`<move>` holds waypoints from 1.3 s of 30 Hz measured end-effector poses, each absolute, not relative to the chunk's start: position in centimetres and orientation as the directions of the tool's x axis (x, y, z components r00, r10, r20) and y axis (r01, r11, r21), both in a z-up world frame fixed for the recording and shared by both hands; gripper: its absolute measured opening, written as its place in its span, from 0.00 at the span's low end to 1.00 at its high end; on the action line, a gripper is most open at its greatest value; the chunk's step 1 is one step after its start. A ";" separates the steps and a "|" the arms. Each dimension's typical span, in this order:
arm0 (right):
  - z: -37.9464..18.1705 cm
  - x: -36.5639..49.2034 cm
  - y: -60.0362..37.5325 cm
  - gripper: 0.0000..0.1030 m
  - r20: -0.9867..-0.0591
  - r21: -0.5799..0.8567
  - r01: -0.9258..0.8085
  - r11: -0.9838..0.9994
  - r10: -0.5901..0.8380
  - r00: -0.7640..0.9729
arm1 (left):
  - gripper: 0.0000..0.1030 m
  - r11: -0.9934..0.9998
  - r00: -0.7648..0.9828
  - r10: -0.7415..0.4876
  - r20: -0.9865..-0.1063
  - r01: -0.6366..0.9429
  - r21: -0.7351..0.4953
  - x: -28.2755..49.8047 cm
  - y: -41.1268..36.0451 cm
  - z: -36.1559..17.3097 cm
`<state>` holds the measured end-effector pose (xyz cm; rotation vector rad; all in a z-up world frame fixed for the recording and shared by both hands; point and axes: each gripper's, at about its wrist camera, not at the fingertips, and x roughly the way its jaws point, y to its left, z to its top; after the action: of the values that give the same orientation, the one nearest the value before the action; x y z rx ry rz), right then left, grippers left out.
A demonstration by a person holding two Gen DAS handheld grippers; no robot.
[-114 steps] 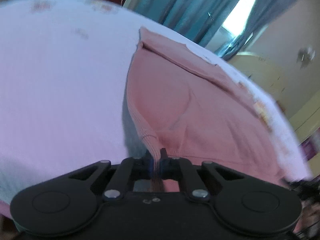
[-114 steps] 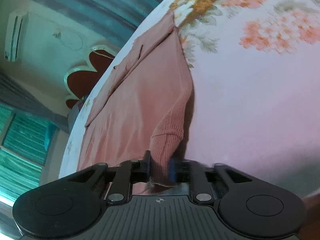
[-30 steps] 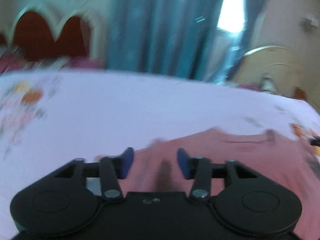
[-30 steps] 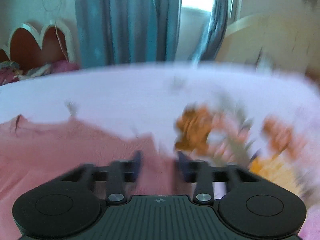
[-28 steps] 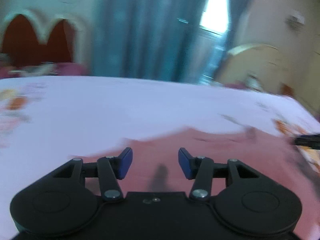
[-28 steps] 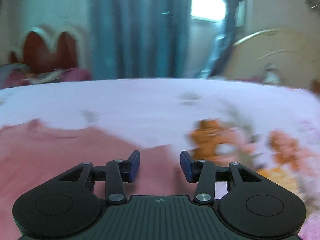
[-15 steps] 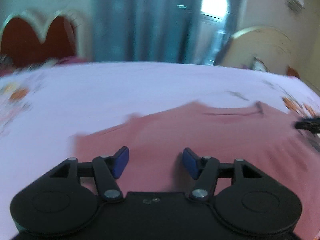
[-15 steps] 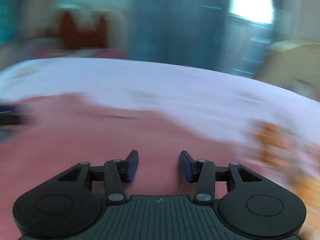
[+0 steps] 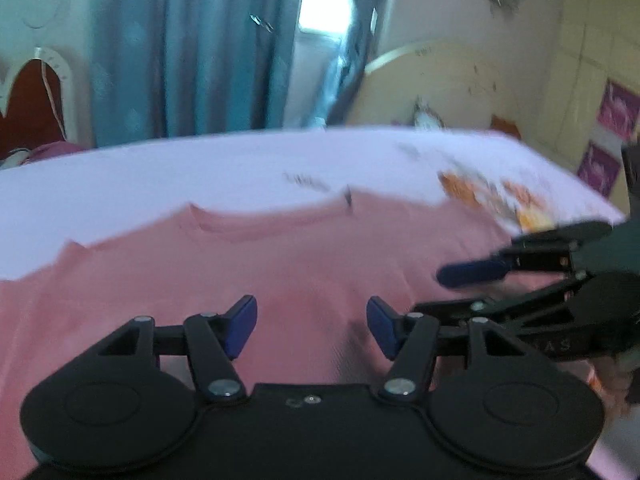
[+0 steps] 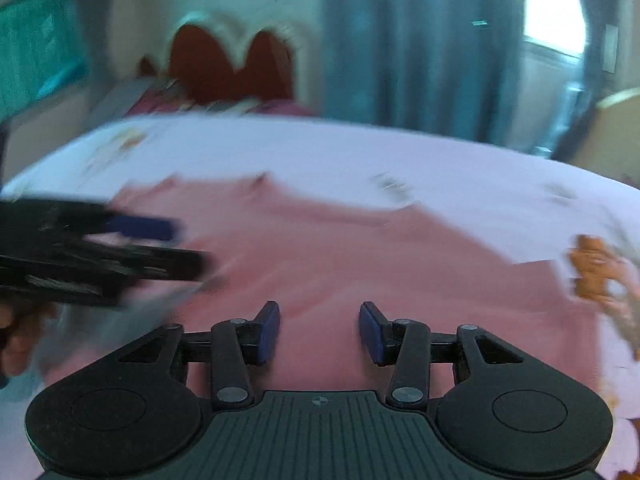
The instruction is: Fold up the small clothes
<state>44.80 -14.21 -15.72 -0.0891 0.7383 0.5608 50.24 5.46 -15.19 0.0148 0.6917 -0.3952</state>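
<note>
Across the middle of both wrist views, a pink garment [image 9: 304, 256] [image 10: 360, 264] is lying spread flat on a pale lilac bedsheet [image 9: 200, 168] [image 10: 360, 152] printed with orange flowers [image 9: 492, 196] [image 10: 596, 272]. Low in the left wrist frame, the left gripper [image 9: 312, 324] is hovering over the cloth with its blue pads [image 9: 240, 326] parted and nothing between them, while the right gripper [image 9: 452, 284] is reaching in from the right edge. Low in the right wrist frame, the right gripper [image 10: 319, 330] is likewise standing released and empty above the garment, the blurred left gripper [image 10: 188, 244] entering at the left edge, and blue curtains [image 9: 192, 48] [image 10: 420, 48] are hanging in the upper background.
</note>
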 end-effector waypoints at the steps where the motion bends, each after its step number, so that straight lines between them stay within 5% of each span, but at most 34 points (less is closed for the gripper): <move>1: -15.9 44.6 -14.6 0.43 -0.665 0.107 -0.505 0.856 0.439 0.604 | 0.58 0.931 0.695 -0.332 -0.638 0.349 -0.104 50.0 5.8 -15.6; 7: -17.6 44.7 -24.0 0.43 -0.728 0.067 -0.239 0.969 0.211 0.653 | 0.61 0.971 0.731 -0.231 -0.642 0.211 -0.108 47.1 12.5 -16.6; 14: -13.8 41.2 -20.7 0.43 -0.660 0.147 -0.335 0.931 0.345 0.668 | 0.57 0.960 0.747 -0.279 -0.603 0.203 -0.194 45.1 9.0 -14.7; 20: -17.0 37.8 -15.7 0.43 -0.722 0.072 -0.426 0.902 0.342 0.601 | 0.58 0.955 0.707 -0.261 -0.657 0.290 -0.068 42.3 4.4 -16.5; 30: -16.9 36.2 -14.9 0.32 -0.740 0.109 -0.492 0.864 0.401 0.540 | 0.57 0.963 0.699 -0.247 -0.672 0.253 -0.090 39.9 6.1 -16.4; 39: -17.4 34.3 -27.2 0.32 -0.767 -0.039 -0.232 0.972 0.120 0.630 | 0.57 0.998 0.732 -0.058 -0.679 0.060 -0.020 37.4 15.2 -16.2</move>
<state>34.30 -27.18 -17.40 -0.1386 0.8669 0.2024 37.36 15.22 -16.22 0.0033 0.7464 -0.0651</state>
